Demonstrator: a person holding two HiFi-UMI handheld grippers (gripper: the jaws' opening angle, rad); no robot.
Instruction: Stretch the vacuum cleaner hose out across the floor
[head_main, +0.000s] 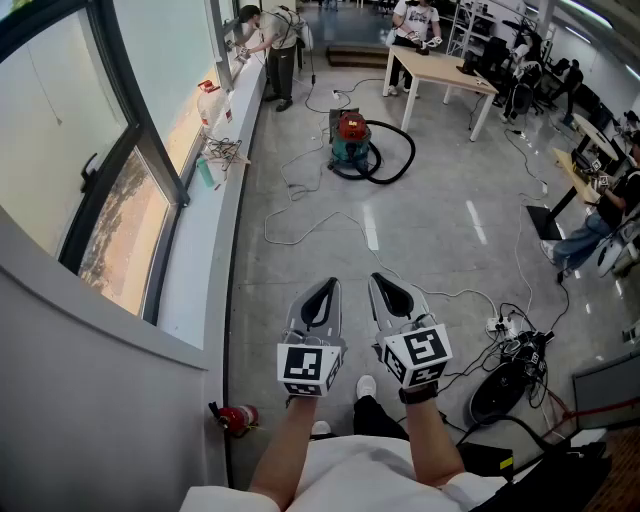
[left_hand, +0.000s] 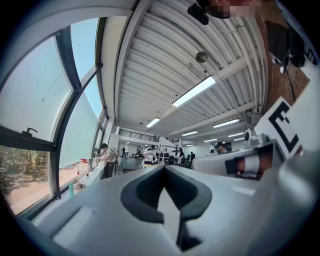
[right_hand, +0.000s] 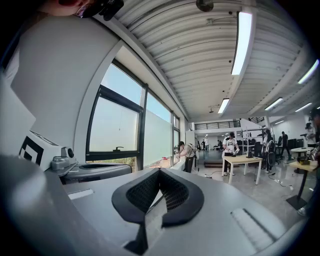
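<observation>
Your left gripper (head_main: 326, 290) and right gripper (head_main: 388, 288) closed and empty, side by side, well ahead of them a round teal vacuum cleaner (head_main: 352, 145) — black hose (head_main: 398, 160) looped on the glossy floor (head_main: 440, 230)

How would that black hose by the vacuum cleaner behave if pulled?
The hose lies in a loose loop, so it is probably floppy and would uncurl as pulled. It seems joined to the vacuum cleaner, which might slide along the glossy floor.

No words, brands or numbers can be read anywhere. The cube on the left gripper (head_main: 324, 287) and the one on the right gripper (head_main: 386, 282) carry only black-and-white square patterns. The red label on the white jug (head_main: 211, 106) is too small to read.
</observation>
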